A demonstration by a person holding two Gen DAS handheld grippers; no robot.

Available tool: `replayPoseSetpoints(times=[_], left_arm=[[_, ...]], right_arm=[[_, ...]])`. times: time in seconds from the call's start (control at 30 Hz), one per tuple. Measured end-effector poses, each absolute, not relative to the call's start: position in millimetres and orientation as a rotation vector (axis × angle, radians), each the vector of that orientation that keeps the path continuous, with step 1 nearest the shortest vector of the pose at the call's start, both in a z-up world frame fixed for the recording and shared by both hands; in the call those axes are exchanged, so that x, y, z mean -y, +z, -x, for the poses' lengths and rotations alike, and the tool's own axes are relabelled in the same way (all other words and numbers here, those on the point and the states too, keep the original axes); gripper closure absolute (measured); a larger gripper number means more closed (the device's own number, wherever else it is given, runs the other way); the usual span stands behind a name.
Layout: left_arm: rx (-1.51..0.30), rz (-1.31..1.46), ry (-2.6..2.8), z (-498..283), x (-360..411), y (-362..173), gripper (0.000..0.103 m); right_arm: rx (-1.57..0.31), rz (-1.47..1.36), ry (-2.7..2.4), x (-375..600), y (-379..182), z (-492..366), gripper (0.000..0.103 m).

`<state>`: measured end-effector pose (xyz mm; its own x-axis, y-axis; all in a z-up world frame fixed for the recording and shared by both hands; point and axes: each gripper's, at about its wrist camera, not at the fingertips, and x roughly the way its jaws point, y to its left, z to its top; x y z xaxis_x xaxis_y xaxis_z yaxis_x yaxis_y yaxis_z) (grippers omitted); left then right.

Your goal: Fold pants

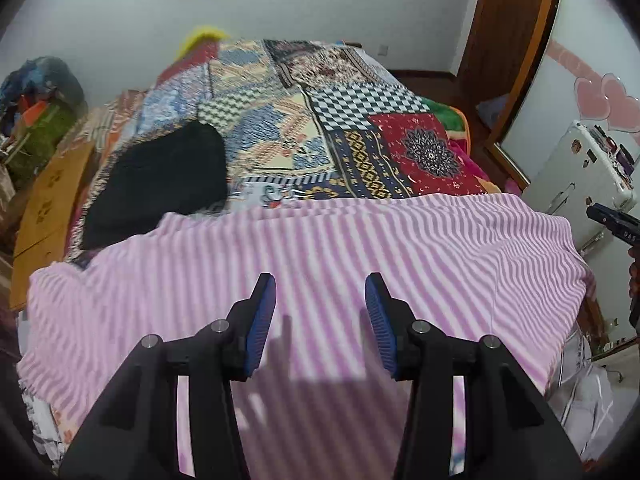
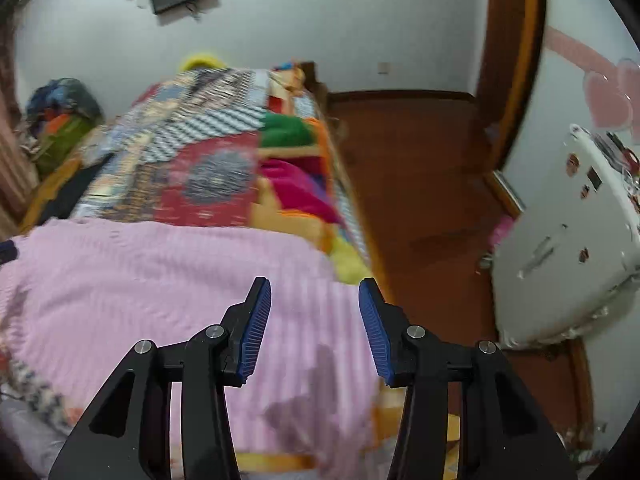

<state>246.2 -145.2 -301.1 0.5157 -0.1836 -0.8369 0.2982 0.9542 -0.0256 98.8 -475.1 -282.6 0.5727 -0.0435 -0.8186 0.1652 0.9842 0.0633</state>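
Both claws, left claw [image 1: 321, 285] and right claw [image 2: 315, 289], gape above striped pants [image 1: 320, 248].

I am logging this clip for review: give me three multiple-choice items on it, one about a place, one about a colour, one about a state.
1. Where does the black garment lie?
A. on the patchwork bedspread, beyond the striped pants
B. on the floor
C. on the fridge

2. What colours are the pants' stripes?
A. green and black
B. pink and white
C. red and yellow

3. How do both grippers' jaws stand?
A. shut on the pants
B. shut on nothing
C. open, holding nothing

Key: 1 A, the black garment rests on the patchwork bedspread past the pants' far edge. 2 B, the pants show pink and white stripes. 3 C, the left gripper and right gripper each show a clear gap with nothing in it.
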Motion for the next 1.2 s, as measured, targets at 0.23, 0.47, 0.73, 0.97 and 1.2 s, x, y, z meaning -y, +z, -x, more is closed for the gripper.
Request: replayPoseSetpoints(times=[0.23,0.47,0.73,0.97,1.2], left_arm=[[-1.081,-0.155,-0.305,-275.1,175.6,-342.0,0.057],[-1.105,-0.152,-0.288,-276.1,177.5,-360.4,0.051],[-1.096,-0.163,-0.258,-273.1,179.1,-358.3,0.050],[-1.049,-0.215,-0.328,-277.0,204.2,-327.9,0.050],[-0.969,-0.289,-0.477,-279.7,269.1,-305.4,0.050]], right_arm=[[-1.080,-0.251,-0.137,509.5,-339.8,-122.9,0.059],[-1.045,-0.352,-0.092,510.9,-358.8,-109.8,0.085],[-0.887,-0.179,-0.002,463.7,-311.2,-82.8,0.090],[-0.906,-0.177,-0.006,460.2,-318.0,-68.0,0.090],[-0.908,-0.308,-0.042,476.5,-334.8,-53.1,0.090]])
